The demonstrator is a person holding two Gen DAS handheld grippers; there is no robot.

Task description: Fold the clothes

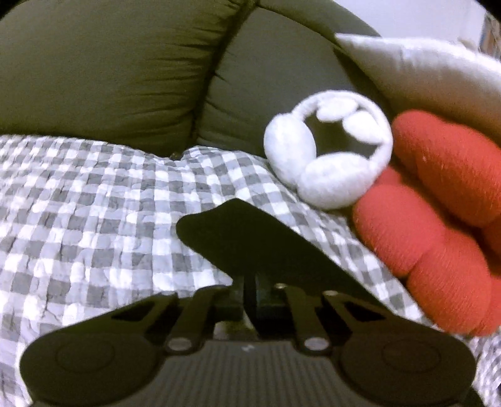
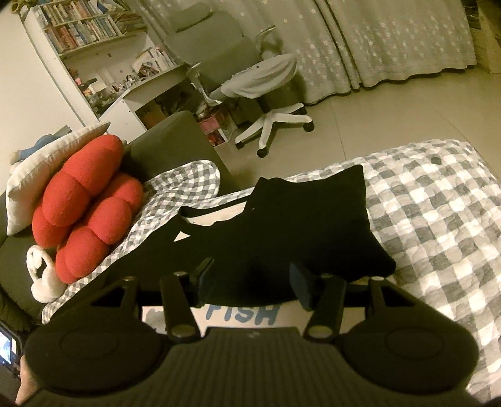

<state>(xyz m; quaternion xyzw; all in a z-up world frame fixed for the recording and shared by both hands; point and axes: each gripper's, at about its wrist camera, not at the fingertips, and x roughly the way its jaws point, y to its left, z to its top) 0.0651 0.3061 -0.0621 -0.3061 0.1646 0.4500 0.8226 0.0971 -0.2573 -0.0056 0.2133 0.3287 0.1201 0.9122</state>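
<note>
the left gripper (image 1: 249, 281) is closed, its jaws pinching a flap of the black garment (image 1: 238, 241) that rises over the grey-and-white checked quilt (image 1: 81, 200). the right gripper (image 2: 250, 281) stands half open above the same dark garment (image 2: 297, 225), pads apart on either side and not pressing the cloth. the garment lies spread on the quilt, a pale panel with blue letters "fish" (image 2: 250, 314) showing under its near edge.

beyond it, white fluffy earmuffs (image 1: 325, 150) rest on the quilt, touching a red lobed cushion (image 1: 438, 200) (a white pillow (image 1: 422, 72) leans behind that). olive sofa cushions (image 1: 109, 72) back them. farther off stand a white-based office chair (image 2: 266, 84), a crowded bookshelf (image 2: 81, 28) and flowered curtains (image 2: 375, 40).
</note>
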